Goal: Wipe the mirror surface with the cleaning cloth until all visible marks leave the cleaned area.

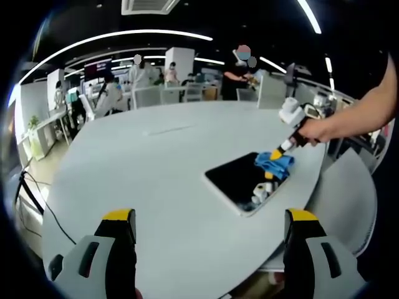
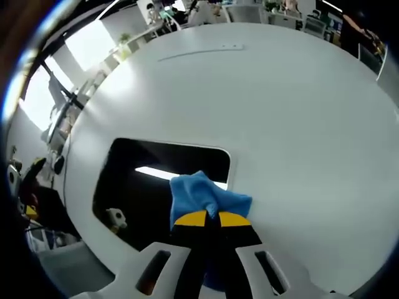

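Between the right gripper's (image 2: 212, 219) jaws, closed together, the blue cleaning cloth (image 2: 202, 194) is pinched against the mirror (image 2: 143, 180).
Ahead of the left gripper's (image 1: 211, 225) wide-open, empty jaws, the left gripper view takes in the whole mirror on the white worktop (image 1: 156, 168), with the person's hand (image 1: 319, 129) above it.

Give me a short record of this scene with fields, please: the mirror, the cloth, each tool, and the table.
mirror: dark rectangle lying flat near the table edge
cloth: blue, pressed on the mirror
right tool: shut on the cloth, over the mirror
left tool: open, holding nothing, away from the mirror
table: white and round
marks: cannot tell
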{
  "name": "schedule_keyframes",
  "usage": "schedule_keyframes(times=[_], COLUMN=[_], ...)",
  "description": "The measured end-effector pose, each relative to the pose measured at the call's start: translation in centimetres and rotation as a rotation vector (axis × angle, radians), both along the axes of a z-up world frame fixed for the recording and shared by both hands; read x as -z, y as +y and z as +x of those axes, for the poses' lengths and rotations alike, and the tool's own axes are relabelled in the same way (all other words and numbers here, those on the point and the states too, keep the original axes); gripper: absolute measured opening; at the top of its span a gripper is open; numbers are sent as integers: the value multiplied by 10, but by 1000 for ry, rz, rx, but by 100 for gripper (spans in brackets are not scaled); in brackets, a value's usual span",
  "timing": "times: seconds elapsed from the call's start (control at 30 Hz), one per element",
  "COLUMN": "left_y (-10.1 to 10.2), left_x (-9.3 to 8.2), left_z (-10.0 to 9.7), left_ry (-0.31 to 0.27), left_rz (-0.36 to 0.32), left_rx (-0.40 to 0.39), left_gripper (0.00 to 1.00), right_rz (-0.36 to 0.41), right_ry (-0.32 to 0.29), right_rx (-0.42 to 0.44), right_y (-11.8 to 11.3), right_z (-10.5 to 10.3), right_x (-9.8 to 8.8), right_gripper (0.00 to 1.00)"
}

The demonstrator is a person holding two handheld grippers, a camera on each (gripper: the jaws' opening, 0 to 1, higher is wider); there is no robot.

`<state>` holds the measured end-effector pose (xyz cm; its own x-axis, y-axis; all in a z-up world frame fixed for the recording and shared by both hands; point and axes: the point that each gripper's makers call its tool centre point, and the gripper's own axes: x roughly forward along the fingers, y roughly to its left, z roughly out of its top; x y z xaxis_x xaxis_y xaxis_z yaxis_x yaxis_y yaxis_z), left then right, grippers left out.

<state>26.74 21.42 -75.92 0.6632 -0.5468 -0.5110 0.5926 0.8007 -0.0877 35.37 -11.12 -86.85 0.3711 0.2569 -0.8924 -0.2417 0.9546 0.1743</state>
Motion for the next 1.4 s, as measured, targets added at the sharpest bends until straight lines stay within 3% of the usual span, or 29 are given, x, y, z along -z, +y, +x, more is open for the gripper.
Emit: schedule_keyframes(times=[0.57,1.4], left_y=[-5,-7], left_x=[-2,2], left_z=[1,6], left_ry=[-2,0], left_rz=[6,12], left_rx=[16,18], left_gripper=[100,100], right_rz=[-6,32], right_ry=[-37,6], right_rx=[16,38], right_y=[1,-1], right_z=[-2,-33], right_x=[0,-1], right_gripper=[0,0])
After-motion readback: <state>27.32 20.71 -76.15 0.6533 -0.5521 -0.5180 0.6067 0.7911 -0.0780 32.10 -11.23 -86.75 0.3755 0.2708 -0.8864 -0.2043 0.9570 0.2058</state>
